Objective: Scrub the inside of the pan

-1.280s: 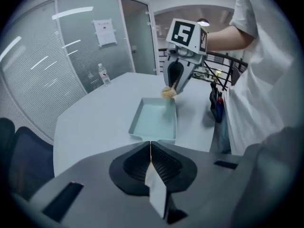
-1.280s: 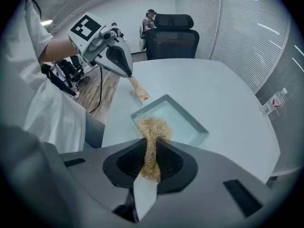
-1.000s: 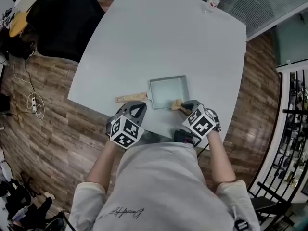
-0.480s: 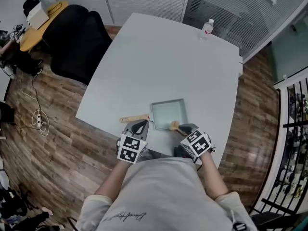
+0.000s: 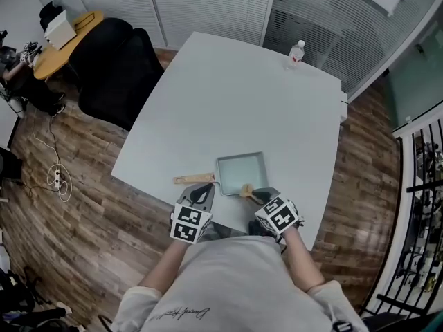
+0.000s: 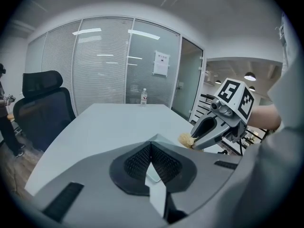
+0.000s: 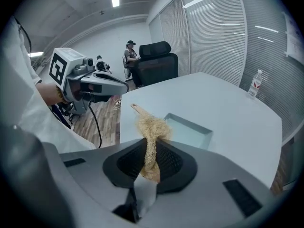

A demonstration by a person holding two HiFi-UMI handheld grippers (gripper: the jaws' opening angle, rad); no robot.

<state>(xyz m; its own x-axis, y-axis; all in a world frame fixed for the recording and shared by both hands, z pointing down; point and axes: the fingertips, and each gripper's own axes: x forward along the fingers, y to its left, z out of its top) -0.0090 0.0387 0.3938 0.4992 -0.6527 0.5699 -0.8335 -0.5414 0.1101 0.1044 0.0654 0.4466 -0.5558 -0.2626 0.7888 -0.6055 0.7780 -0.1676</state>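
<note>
Head view shows the left tongs (image 5: 202,191) clenched on nothing just by the wooden handle (image 5: 193,178) of the square pan (image 5: 241,170), which lies near the front edge of the tabletop (image 5: 228,95), and the right tongs (image 5: 259,195) grasping a straw-coloured scrub (image 5: 246,190) that maybe touches the pan's near rim.

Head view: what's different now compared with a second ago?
Mostly the camera tilted, showing more of the room. The left tongs, shut and empty beside the wooden handle of the pan, seem to have twisted slightly. Unchanged: the right tongs clamp the scrubber by the pan's near edge, and the pan sits on the table.
</note>
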